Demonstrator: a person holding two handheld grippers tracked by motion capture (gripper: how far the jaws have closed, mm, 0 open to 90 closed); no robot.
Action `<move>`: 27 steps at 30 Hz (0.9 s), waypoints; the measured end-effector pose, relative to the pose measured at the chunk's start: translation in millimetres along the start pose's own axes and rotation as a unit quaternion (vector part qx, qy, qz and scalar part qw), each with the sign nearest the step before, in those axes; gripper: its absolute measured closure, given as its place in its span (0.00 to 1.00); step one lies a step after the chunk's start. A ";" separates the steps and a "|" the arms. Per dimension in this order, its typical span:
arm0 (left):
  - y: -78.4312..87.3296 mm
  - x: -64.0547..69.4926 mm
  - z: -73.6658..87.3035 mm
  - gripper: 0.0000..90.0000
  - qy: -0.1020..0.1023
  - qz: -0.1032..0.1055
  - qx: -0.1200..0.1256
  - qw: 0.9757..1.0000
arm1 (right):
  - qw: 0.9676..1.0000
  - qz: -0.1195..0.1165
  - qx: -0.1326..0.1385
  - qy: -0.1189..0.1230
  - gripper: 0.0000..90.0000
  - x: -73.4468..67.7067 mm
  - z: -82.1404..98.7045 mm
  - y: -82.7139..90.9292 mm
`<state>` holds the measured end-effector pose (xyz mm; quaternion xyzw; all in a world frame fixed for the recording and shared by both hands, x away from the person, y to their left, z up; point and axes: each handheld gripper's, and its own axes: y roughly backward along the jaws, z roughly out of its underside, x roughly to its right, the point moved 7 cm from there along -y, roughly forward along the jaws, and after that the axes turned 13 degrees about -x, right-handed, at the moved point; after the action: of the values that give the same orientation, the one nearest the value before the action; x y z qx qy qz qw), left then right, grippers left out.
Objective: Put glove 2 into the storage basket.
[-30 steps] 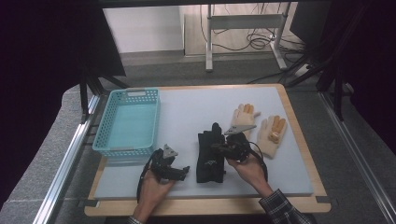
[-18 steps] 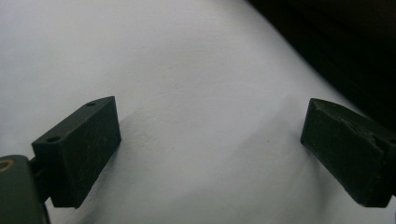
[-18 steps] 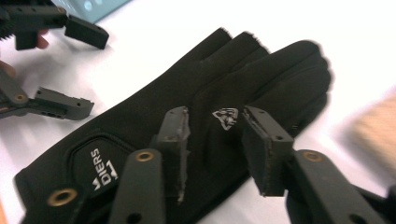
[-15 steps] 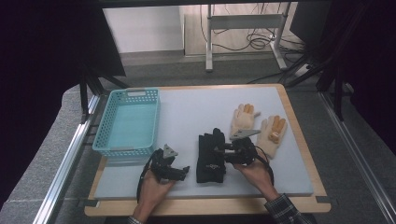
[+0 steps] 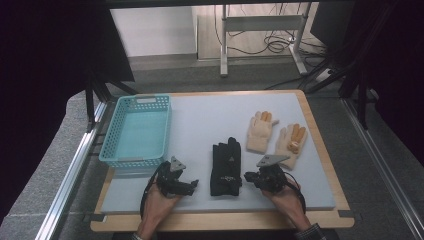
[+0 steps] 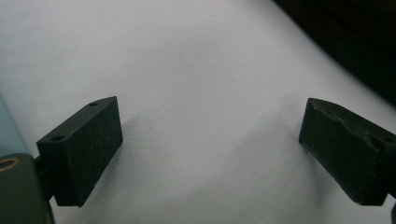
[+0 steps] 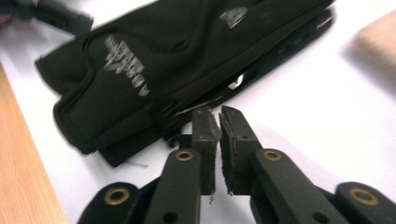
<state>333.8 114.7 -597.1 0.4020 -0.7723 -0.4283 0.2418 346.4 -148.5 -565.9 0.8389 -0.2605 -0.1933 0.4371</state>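
Note:
A pair of black gloves (image 5: 226, 167) lies stacked flat in the middle of the white mat (image 5: 200, 120). My right gripper (image 5: 246, 177) rests just right of their cuff end. Its jaws have just been closing and now stand shut with nothing between them. In the right gripper view its tips (image 7: 218, 116) sit at the edge of the black gloves (image 7: 140, 79). Two beige gloves (image 5: 260, 131) (image 5: 291, 142) lie side by side at the right. My left gripper (image 5: 195, 185) is left of the black gloves, open (image 6: 210, 154) over bare mat.
A light blue plastic basket (image 5: 132, 162) stands at the left of the mat with nothing in it. The wooden table edge (image 5: 220, 220) runs along the front. Table legs and cables stand on the floor beyond the far edge.
My right gripper has drawn back from the black gloves toward the front edge and come down. Its jaws stood apart half a second ago and are together now. The left gripper stayed put.

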 end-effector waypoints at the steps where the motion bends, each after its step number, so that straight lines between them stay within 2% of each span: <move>1: 1.1 -1.4 1.0 0.07 0.001 -0.007 0.000 1.000 | 1.000 -0.003 -0.001 0.006 0.94 -3.2 2.5 -3.6; 4: 3.3 -6.3 4.0 0.07 0.001 -0.018 -0.004 1.000 | 1.000 -0.009 -0.001 0.015 0.95 -9.8 3.9 -11.6; 10: 1.7 -11.6 7.1 0.04 0.017 -0.004 -0.004 1.000 | 0.999 -0.020 0.001 0.026 0.96 -22.1 -2.6 -21.0; 13: 2.0 -15.1 8.9 0.02 0.019 -0.006 -0.008 1.000 | 0.999 -0.025 0.002 0.035 0.96 -29.1 -7.6 -26.1; 16: 4.5 -19.7 12.8 0.00 0.007 -0.007 -0.011 1.000 | 0.999 -0.023 0.002 0.045 0.93 -36.4 -14.5 -31.8; 18: 4.8 -21.9 14.8 0.00 0.011 0.001 -0.010 1.000 | 0.998 -0.018 0.002 0.053 0.92 -39.8 -18.7 -35.3; 20: 4.7 -23.0 15.4 0.01 0.005 0.004 -0.007 1.000 | 0.998 -0.011 0.003 0.059 0.91 -43.6 -24.6 -40.1; 27: 4.1 -23.5 15.5 0.00 0.003 0.006 -0.006 1.000 | 0.998 -0.012 0.008 0.060 0.92 -50.3 -37.9 -51.4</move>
<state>334.1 142.6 -602.2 0.3970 -0.7717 -0.4298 0.2491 341.4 -69.2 -583.4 0.8555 -0.2250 -0.1455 0.4431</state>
